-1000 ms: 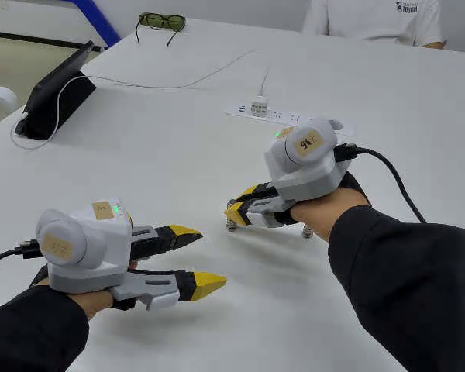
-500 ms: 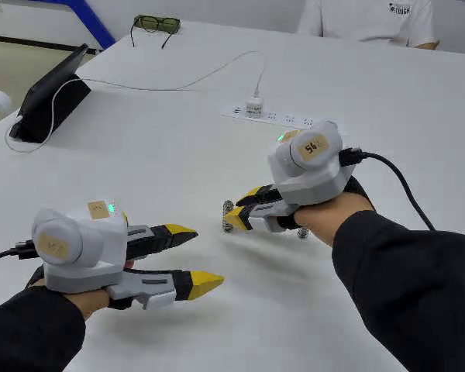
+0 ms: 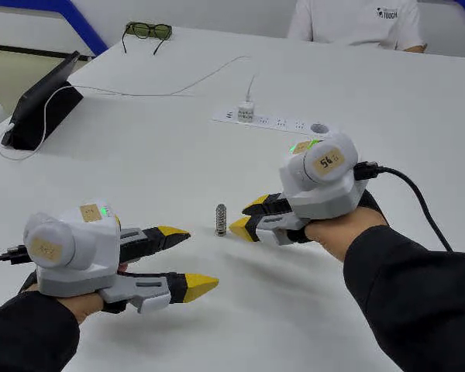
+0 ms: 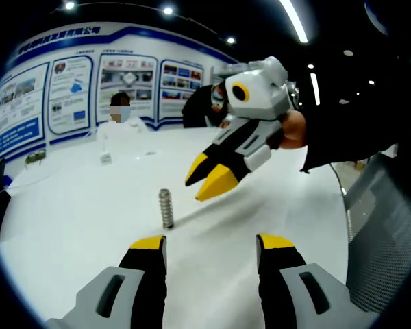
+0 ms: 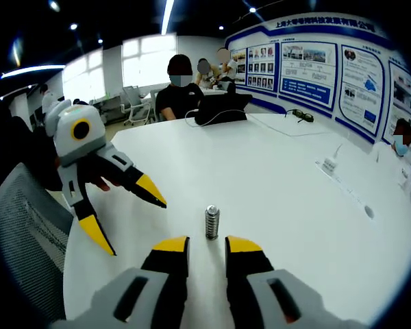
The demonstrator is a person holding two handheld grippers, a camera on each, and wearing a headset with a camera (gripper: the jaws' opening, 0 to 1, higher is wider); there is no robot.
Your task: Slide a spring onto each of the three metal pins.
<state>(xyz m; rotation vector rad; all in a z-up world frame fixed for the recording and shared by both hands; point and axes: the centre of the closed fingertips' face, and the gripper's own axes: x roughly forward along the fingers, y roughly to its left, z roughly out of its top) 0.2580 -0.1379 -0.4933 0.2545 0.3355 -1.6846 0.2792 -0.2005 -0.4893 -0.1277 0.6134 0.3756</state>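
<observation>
One metal pin with a spring (image 3: 221,219) on it stands upright on the white table (image 3: 178,155); it also appears in the left gripper view (image 4: 166,208) and the right gripper view (image 5: 212,221). My right gripper (image 3: 245,217) hovers just right of the pin, its jaws slightly apart with nothing between them (image 5: 207,245). My left gripper (image 3: 187,258) rests low at the near left, wide open and empty (image 4: 209,247), pointing toward the pin. Each gripper shows in the other's view: the right gripper (image 4: 205,178), the left gripper (image 5: 131,223).
A white power strip (image 3: 279,122) with a plugged charger (image 3: 246,112) and cable lies beyond the pin. A black tablet stand (image 3: 39,105) sits at the far left, green glasses (image 3: 147,31) at the far edge. A person in a white shirt (image 3: 349,19) sits opposite.
My right gripper has drawn back to the right, off the pin it was over. The pin with its spring now stands free. My left gripper has hardly moved.
</observation>
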